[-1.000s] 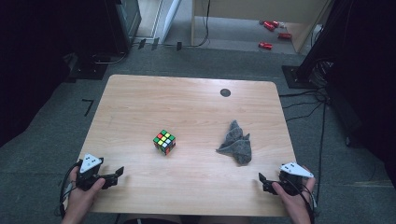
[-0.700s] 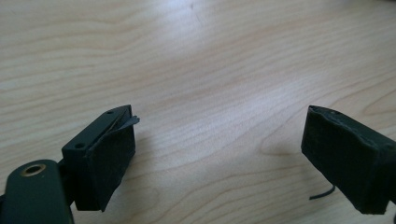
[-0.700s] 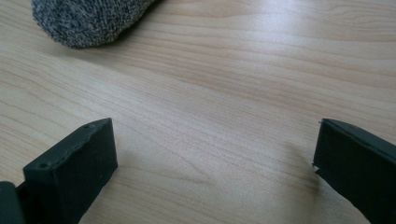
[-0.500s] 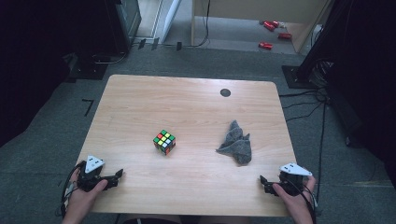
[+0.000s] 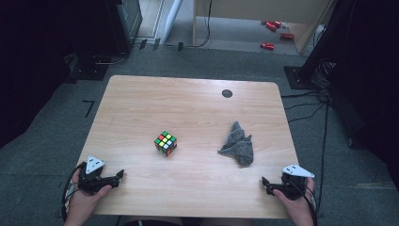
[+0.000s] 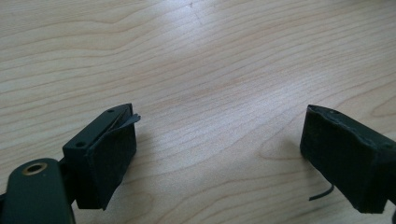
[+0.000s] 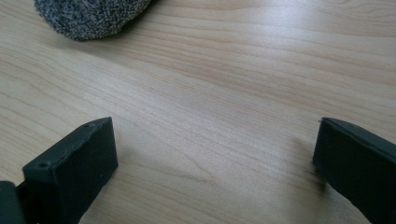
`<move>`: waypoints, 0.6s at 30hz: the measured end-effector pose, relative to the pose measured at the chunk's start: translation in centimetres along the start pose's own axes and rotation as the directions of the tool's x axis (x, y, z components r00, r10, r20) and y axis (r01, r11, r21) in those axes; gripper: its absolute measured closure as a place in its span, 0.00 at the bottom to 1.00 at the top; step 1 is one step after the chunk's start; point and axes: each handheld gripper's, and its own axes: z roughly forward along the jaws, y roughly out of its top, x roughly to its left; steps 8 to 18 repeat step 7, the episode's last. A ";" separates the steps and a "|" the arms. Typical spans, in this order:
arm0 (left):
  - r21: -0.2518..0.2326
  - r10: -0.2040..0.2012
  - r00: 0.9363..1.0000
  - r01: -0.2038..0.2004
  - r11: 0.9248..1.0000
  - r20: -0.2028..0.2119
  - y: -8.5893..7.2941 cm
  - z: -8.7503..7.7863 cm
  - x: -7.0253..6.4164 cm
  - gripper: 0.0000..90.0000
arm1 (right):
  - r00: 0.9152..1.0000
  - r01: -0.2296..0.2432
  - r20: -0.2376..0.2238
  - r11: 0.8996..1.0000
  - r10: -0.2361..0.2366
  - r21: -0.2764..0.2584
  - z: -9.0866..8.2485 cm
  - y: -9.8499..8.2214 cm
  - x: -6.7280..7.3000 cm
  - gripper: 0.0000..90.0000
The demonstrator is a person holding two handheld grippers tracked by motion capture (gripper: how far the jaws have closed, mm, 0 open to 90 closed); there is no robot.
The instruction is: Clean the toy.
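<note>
A scrambled colour cube [image 5: 165, 143] stands near the middle of the wooden table [image 5: 188, 103]. To its right lies a crumpled grey cloth [image 5: 237, 146], apart from the cube. My left gripper [image 5: 117, 176] rests at the near left corner, held in a hand and pointing right. In the left gripper view its jaws [image 6: 219, 149] stand wide apart over bare wood. My right gripper [image 5: 266, 183] rests at the near right corner, pointing left. It is open [image 7: 215, 163] with nothing between the jaws, and the cloth's edge [image 7: 88, 16] lies ahead of it.
A small black round mark [image 5: 227, 93] sits near the table's far edge. On the grey floor beyond lie red objects [image 5: 268, 45], and cables [image 5: 324, 122] trail along the right side. Dark equipment stands at both sides.
</note>
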 end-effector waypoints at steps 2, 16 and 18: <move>-0.003 -0.008 1.000 0.008 1.000 0.009 0.0 0.0 0.1 0.13 | 1.000 -0.011 0.012 1.000 0.011 -0.001 0.0 0.0 0.0 0.00; -0.001 -0.004 1.000 0.004 1.000 0.004 0.0 0.0 0.1 0.13 | 1.000 -0.013 0.014 1.000 0.013 -0.002 -0.1 -0.1 0.0 0.00; -0.001 -0.004 1.000 0.004 1.000 0.004 0.0 0.0 0.1 0.13 | 1.000 -0.013 0.014 1.000 0.013 -0.002 -0.1 -0.1 0.0 0.00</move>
